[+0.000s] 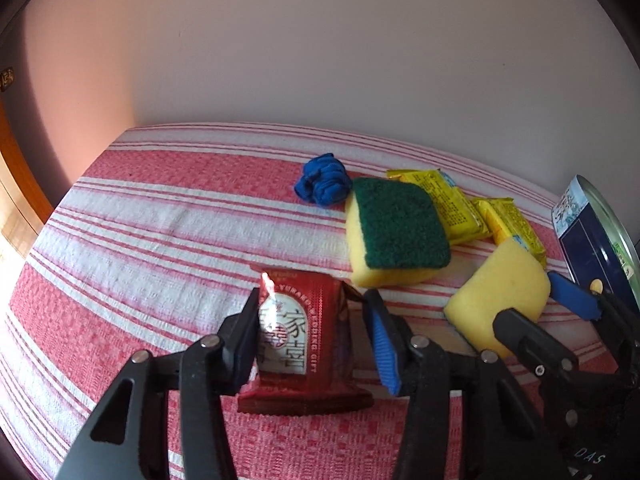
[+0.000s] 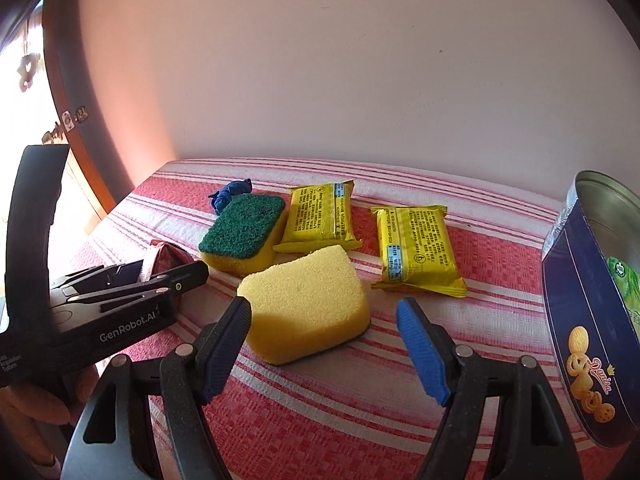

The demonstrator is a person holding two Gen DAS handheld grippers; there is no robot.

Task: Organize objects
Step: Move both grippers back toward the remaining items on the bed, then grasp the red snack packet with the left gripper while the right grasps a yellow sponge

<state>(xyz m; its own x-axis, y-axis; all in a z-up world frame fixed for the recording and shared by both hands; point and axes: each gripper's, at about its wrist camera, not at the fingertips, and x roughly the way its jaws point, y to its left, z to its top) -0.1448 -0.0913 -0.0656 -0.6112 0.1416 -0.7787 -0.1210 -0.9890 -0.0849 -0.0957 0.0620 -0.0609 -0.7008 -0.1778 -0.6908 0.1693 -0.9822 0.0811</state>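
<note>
Red packet (image 1: 304,344) fully visible leftward, tin's (image 2: 592,320) logo rightward

Plain pale wall (image 2: 320,60) behind a red-and-white striped cloth (image 1: 160,208), wooden door frame (image 2: 60,92) in daylight at left

In the left wrist view the blue tin (image 1: 596,240) is cut off by the right edge, and the lower part of the bare yellow sponge (image 1: 500,296) is hidden behind the right hand-held gripper (image 1: 540,308). In the right wrist view the red packet (image 2: 166,256) is mostly covered by the left hand-held gripper (image 2: 136,276). The print on the yellow packets (image 2: 416,248) is too small to be read.
</note>
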